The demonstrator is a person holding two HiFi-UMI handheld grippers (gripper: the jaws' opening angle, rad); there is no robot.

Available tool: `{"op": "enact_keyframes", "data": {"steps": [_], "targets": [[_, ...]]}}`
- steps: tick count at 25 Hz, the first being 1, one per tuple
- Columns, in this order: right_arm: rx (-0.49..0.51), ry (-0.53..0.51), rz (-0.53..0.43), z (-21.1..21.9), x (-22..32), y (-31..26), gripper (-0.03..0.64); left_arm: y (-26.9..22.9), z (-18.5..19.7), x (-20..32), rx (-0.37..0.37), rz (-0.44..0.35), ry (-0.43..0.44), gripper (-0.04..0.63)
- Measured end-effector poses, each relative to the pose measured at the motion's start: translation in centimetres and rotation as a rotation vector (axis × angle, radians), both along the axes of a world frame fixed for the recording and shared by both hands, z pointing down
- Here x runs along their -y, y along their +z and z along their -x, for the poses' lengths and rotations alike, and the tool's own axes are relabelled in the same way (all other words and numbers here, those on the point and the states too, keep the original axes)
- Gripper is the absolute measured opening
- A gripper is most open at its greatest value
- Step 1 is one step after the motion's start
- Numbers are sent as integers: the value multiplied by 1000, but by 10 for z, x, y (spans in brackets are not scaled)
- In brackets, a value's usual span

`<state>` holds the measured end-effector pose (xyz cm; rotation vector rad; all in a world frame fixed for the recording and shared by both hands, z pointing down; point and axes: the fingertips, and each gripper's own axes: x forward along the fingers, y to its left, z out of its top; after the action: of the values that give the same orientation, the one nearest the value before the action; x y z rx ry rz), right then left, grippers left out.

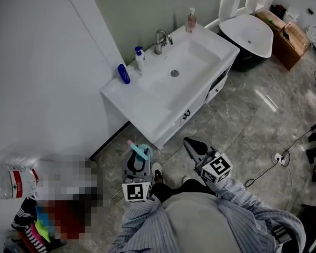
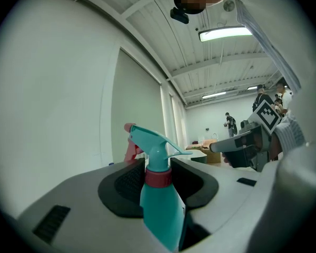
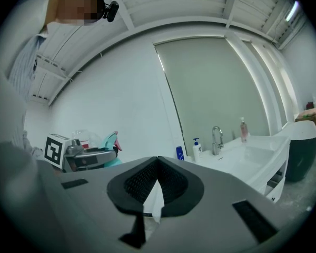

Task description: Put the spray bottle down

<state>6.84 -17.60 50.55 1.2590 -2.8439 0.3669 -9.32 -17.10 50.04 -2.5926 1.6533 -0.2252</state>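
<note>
A teal spray bottle [image 1: 140, 153] with a red collar and a pink trigger stands upright between the jaws of my left gripper [image 1: 138, 161], which is shut on its body. In the left gripper view the spray bottle [image 2: 159, 194] fills the gap of the left gripper [image 2: 158, 174], nozzle pointing right. My right gripper [image 1: 188, 143] hangs beside it, just in front of the white vanity [image 1: 127, 102]. Its tips meet in the right gripper view, where the right gripper [image 3: 157, 165] pinches a thin white cloth [image 3: 155, 200]. Both grippers point roughly level towards the vanity.
On the vanity top stand a faucet [image 1: 160, 40], a white pump bottle [image 1: 140, 58], a blue bottle [image 1: 124, 74] and a pink bottle [image 1: 191, 20]. A white basin on a dark base [image 1: 250, 33], cardboard boxes [image 1: 287, 36] and floor cables [image 1: 279, 157] are to the right. A big water jug [image 1: 10, 181] lies at the left.
</note>
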Motion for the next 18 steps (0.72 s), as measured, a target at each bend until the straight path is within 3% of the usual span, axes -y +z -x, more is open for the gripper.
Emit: {"op": "enact_keyframes", "data": {"steps": [8,18], "targets": [[-8,89,-45,41,65,-18,15,-15,36,93,5,-64,106,147],[-42,200,-44,62,118,-29,15,-4,48,184,-25,-56,230,147]]}}
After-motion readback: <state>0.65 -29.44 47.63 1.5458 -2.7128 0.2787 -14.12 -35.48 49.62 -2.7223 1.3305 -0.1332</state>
